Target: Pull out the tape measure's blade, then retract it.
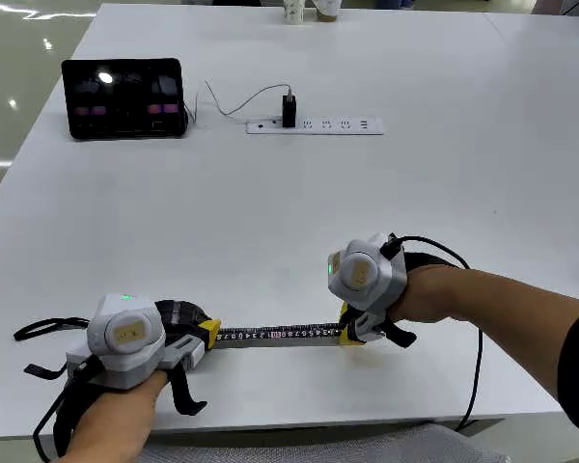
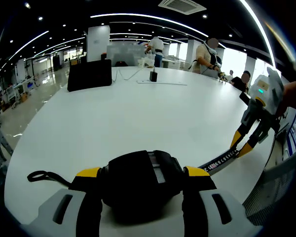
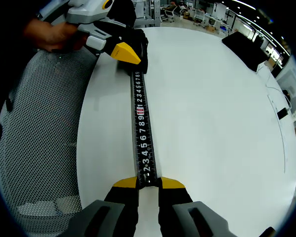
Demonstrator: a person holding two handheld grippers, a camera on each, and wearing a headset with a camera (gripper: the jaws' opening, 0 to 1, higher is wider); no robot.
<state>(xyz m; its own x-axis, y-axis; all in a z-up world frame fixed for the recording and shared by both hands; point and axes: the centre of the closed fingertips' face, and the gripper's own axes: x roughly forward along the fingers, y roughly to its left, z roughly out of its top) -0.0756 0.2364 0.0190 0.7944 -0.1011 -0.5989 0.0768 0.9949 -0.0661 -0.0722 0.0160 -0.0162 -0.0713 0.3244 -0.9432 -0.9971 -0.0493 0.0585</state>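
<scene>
The black tape measure case (image 2: pixel 140 180) sits near the table's front edge, and my left gripper (image 2: pixel 143 173) is shut on it, its yellow-tipped jaws pressing both sides. In the head view the case (image 1: pixel 185 316) lies at the lower left under that gripper (image 1: pixel 198 340). A short stretch of blade (image 1: pixel 275 334) runs right from it, flat on the table. My right gripper (image 3: pixel 148 183) is shut on the blade's end; the numbered blade (image 3: pixel 139 118) runs straight away from its jaws toward the case (image 3: pixel 138 47). The right gripper (image 1: pixel 345 334) is at the lower middle of the head view.
A dark tablet (image 1: pixel 125 97) stands at the table's (image 1: pixel 299 203) far left, with a white power strip (image 1: pixel 314 124) and plugged charger beside it. A black strap (image 2: pixel 47 176) trails left of the case. A mesh chair (image 3: pixel 39 143) is by the front edge. People stand in the background.
</scene>
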